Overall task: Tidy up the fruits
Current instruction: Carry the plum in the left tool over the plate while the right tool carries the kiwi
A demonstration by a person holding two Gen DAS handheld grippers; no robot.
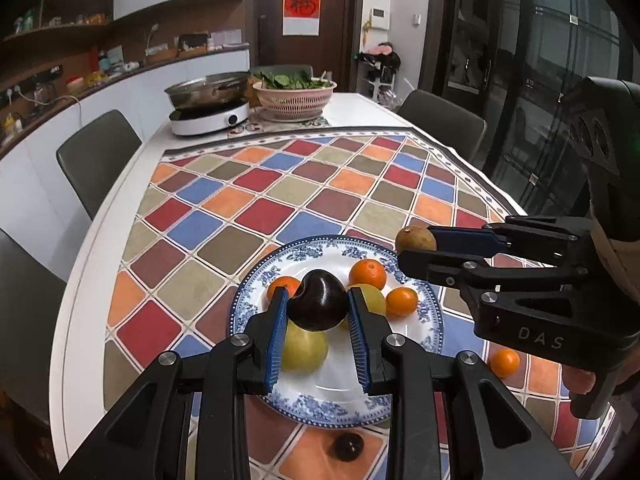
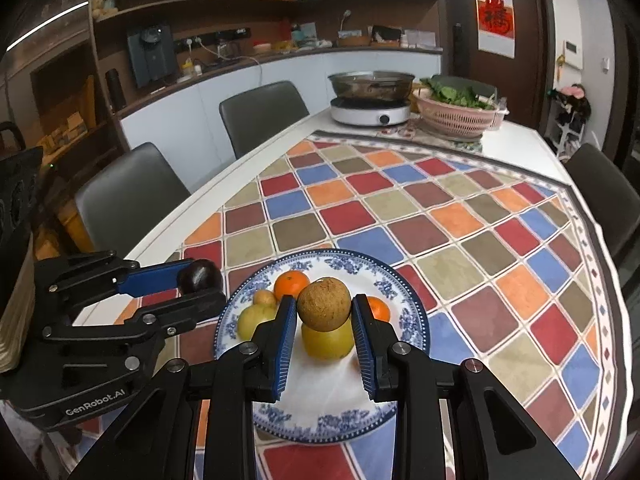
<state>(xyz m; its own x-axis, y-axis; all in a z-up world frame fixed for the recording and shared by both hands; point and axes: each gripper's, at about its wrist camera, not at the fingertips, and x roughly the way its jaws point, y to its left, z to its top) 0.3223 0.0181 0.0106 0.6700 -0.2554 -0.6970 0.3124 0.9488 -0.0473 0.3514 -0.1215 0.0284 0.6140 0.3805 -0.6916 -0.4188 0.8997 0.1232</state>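
Five fruits sit on the plate [image 1: 432, 312]. Left gripper [image 1: 318, 310] jaws grip a dark plum [image 1: 318, 300], right gripper [image 2: 324, 314] jaws a brown fruit [image 2: 324, 304]; two fruits remain on the worktop [image 1: 120, 216].

A home kitchen-dining room: a dining surface [image 1: 120, 208] with a chequered cloth [image 1: 320, 184], padded chairs [image 2: 264, 116], a hotpot cooker [image 2: 372, 98], a colander of greens [image 1: 294, 96], cluttered wall shelves [image 2: 192, 0] and a calendar [image 1: 301, 4].

Yellow fruit [image 1: 304, 348] half hidden behind dark plum [image 1: 318, 300] — plate [image 1: 320, 404] near rim masked.
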